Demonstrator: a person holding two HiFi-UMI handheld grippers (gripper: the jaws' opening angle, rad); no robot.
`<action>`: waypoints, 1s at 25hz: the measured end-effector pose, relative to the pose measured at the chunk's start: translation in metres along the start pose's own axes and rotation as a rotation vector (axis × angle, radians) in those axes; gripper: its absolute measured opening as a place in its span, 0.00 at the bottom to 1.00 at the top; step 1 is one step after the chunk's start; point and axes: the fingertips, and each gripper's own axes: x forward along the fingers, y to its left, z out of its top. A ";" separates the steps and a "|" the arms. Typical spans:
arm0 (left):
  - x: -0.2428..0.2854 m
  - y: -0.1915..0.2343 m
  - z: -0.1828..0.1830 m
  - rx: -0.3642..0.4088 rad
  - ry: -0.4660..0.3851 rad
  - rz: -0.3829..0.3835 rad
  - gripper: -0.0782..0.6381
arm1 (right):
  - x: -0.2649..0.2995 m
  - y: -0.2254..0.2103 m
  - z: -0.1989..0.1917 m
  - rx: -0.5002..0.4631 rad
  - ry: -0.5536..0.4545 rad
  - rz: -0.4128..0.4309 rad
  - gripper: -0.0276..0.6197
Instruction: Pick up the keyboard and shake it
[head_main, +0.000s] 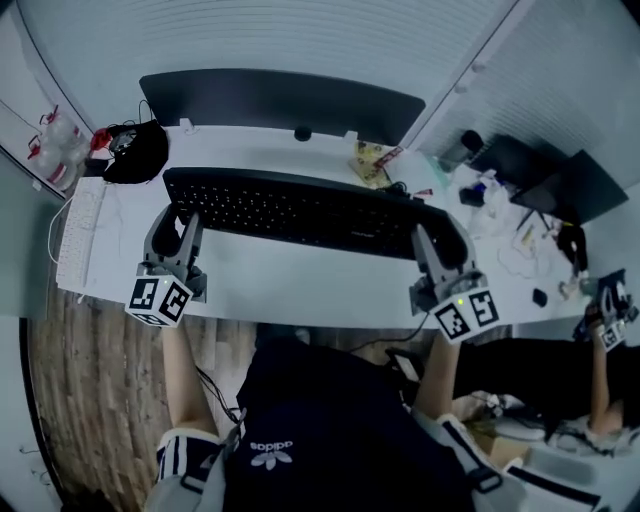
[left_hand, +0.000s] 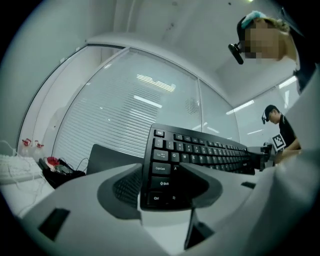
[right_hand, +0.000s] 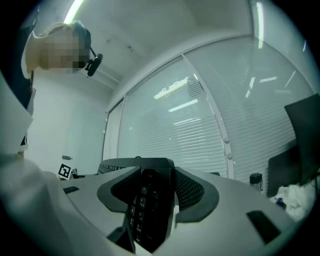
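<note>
Keyboard (head_main: 300, 208) is off the desk (head_main: 300, 282): left tool (head_main: 178, 224) and right tool (head_main: 441, 242) each clamp 1 end, for a balanced shake.

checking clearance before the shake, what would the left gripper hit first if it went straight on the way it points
The keyboard: its left end is clamped between the left gripper fingers. Past it, probably the dark monitor, though depth is unclear.

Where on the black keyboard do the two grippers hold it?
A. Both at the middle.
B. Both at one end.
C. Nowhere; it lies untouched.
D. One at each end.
D: the left gripper clamps the left end of the keyboard, the right gripper the other end.
</note>
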 end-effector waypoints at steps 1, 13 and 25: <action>0.000 0.001 0.007 0.037 0.001 0.000 0.42 | 0.002 -0.001 -0.005 0.019 -0.004 0.007 0.36; 0.024 -0.021 0.106 0.385 -0.113 -0.072 0.42 | -0.007 -0.009 -0.047 0.177 -0.125 0.045 0.34; 0.061 -0.055 0.156 0.475 -0.166 -0.167 0.42 | -0.011 -0.034 -0.045 0.185 -0.131 0.017 0.33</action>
